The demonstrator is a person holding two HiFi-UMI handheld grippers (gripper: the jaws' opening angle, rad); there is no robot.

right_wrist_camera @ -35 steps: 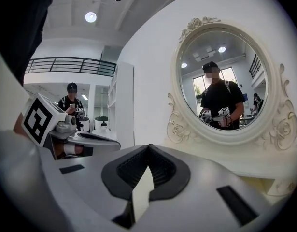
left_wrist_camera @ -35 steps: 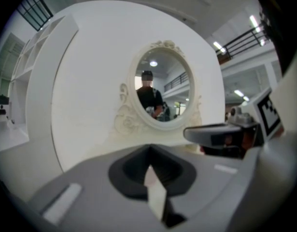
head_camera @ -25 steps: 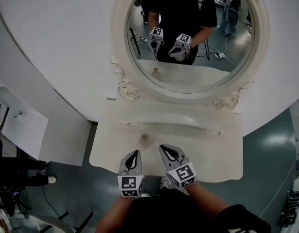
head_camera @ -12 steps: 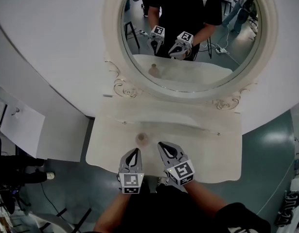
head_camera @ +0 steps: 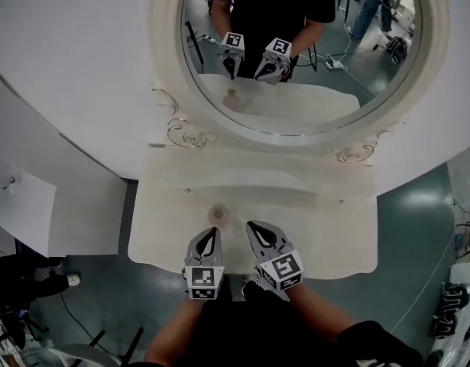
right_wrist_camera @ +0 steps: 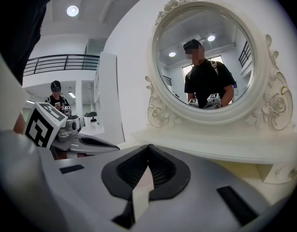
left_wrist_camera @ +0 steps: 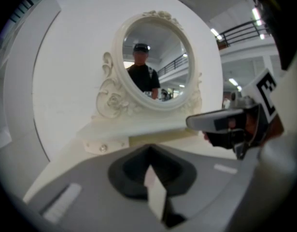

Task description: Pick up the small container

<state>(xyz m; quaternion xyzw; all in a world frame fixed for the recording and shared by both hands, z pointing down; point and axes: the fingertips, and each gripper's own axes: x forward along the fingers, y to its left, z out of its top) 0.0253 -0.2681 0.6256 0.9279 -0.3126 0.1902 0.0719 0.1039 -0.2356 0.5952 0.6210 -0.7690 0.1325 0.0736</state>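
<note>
Noting small container (head_camera: 217,214) just mirror-side (head_camera: 319,67) of left gripper (head_camera: 211,233); right gripper (head_camera: 251,226) sits farther off. We read both grippers closed, empty.

Cream vanity table (head_camera: 326,235), one small, perhaps pinkish, container (head_camera: 218,215) on top

Left claw (left_wrist_camera: 149,153), jaws together, seemingly empty, faces ornate mirror (left_wrist_camera: 155,62).
</note>
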